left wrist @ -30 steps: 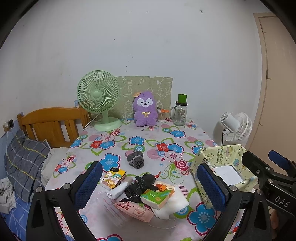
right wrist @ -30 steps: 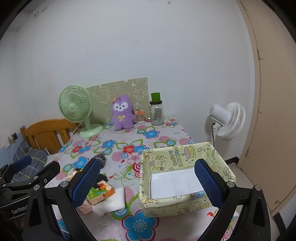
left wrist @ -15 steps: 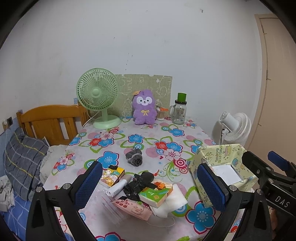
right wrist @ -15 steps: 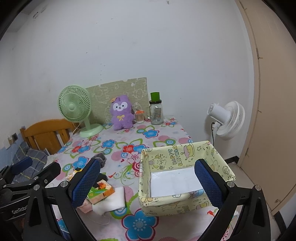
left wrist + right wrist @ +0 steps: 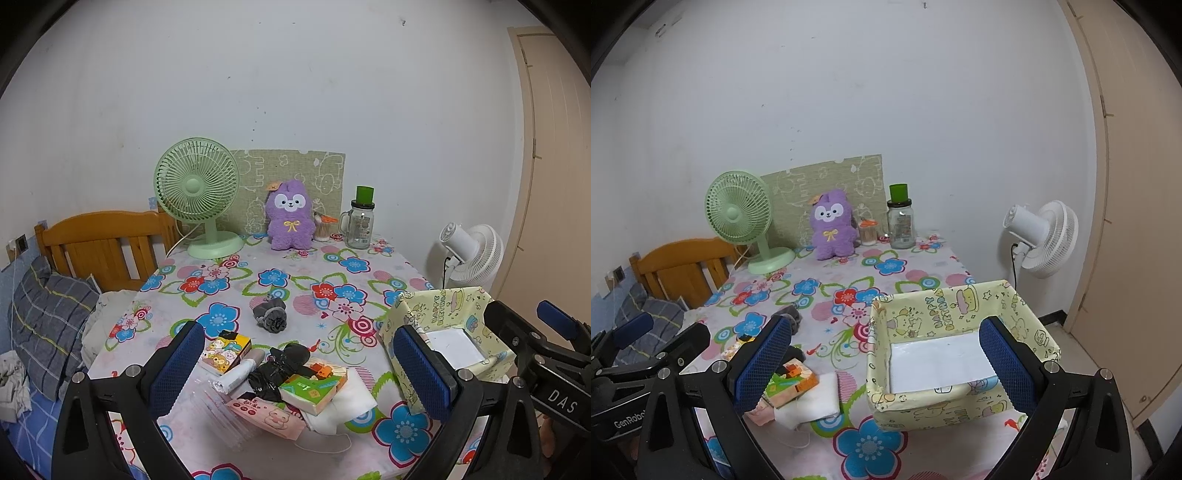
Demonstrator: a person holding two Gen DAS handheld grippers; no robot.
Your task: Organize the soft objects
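A purple plush toy (image 5: pixel 290 216) (image 5: pixel 833 225) sits upright at the back of the flowered table (image 5: pixel 229 280). A grey rolled sock (image 5: pixel 271 315) lies mid-table. Near the front edge is a pile: a black bag (image 5: pixel 282 369), a green tissue pack (image 5: pixel 314 387), a pink pack (image 5: pixel 266 411), a white cloth (image 5: pixel 347 400) (image 5: pixel 816 400), a white roll (image 5: pixel 238 374) and a cartoon box (image 5: pixel 225 352). A yellow fabric basket (image 5: pixel 960 314) (image 5: pixel 443 306) stands at the front right, holding only a white liner. My left gripper (image 5: pixel 299 369) hovers open over the pile. My right gripper (image 5: pixel 886 365) hovers open before the basket.
A green desk fan (image 5: pixel 199 195), a patterned board (image 5: pixel 295 173), a glass jar with a green lid (image 5: pixel 360 221) and a small toothpick jar (image 5: pixel 323 227) line the back edge. A wooden headboard (image 5: pixel 99 243) and pillow (image 5: pixel 48 317) lie left. A white floor fan (image 5: pixel 1043 236) and door stand right.
Both grippers have drawn back and risen slightly, so the table sits a little lower and farther in view. Nothing on the table has moved.
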